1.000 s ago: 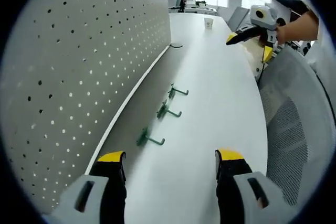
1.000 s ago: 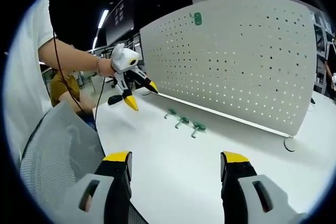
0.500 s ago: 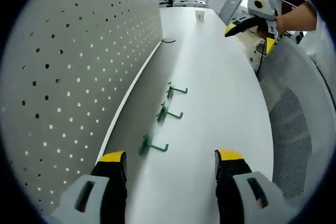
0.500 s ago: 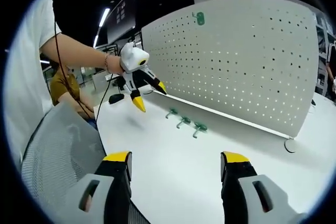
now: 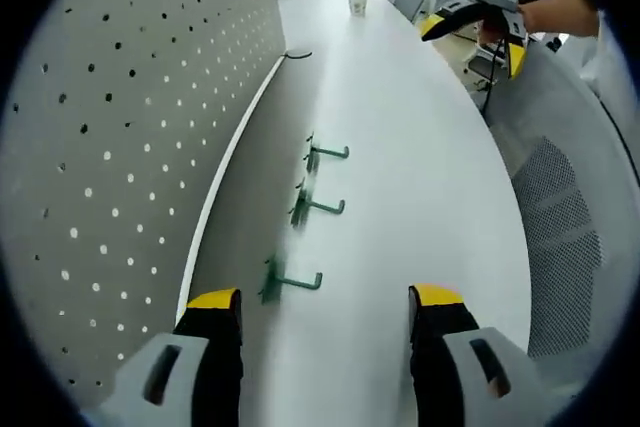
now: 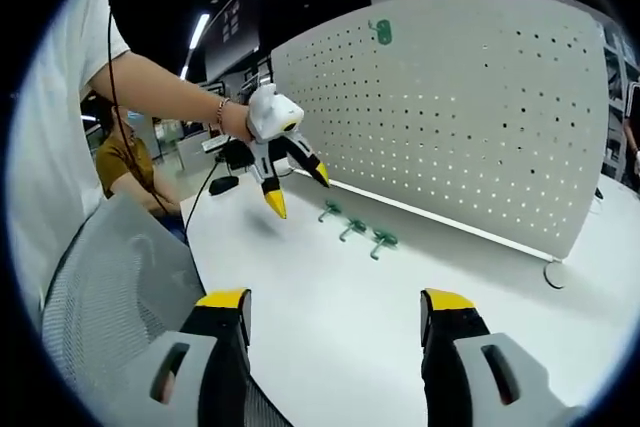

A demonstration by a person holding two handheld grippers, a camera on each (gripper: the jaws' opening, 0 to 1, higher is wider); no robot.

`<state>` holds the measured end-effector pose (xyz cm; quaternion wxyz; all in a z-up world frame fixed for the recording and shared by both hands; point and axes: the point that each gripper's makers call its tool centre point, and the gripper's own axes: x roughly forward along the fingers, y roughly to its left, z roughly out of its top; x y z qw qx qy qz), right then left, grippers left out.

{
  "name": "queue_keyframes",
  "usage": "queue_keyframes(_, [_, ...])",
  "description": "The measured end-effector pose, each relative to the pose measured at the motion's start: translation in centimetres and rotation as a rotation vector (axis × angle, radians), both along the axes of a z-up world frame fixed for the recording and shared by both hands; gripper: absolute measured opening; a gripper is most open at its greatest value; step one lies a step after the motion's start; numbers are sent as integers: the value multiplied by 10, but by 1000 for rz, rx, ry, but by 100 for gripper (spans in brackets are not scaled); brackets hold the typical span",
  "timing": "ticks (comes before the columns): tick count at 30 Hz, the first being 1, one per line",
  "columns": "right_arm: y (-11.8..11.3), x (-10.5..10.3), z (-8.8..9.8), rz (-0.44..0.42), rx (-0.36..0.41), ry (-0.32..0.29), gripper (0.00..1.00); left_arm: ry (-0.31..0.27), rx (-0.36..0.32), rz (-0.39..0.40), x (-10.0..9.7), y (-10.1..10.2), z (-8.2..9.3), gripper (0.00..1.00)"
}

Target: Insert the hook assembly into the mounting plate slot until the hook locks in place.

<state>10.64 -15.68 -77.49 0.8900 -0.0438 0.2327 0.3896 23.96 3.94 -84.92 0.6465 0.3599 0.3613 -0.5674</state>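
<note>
Rising from the bottom of the left gripper view, the left gripper [image 5: 325, 312] has its yellow-tipped jaws spread wide, holding nothing, above a white table [image 5: 420, 177]. Just ahead, three green hooks lie in a row near the foot of a grey pegboard [image 5: 110, 137]: the nearest hook [image 5: 288, 280], a middle hook [image 5: 315, 207], then the far hook [image 5: 325, 153]. Farther off, the right gripper [image 5: 470, 22] hangs in a hand, jaws parted and empty. High on the pegboard sits a mounted green hook [image 6: 379, 33].
</note>
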Motion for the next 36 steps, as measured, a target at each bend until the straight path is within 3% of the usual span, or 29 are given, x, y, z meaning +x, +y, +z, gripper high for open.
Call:
queue_keyframes(20, [2, -1, -2, -5, -2, 9, 66, 55, 104, -93, 13, -1, -27, 69])
queue_keyframes(27, [1, -1, -1, -21, 14, 16, 66, 56, 121, -121, 12, -4, -35, 67])
queue_keyframes(36, [3, -1, 0, -21, 18, 13, 65, 56, 106, -121, 14, -7, -33, 65])
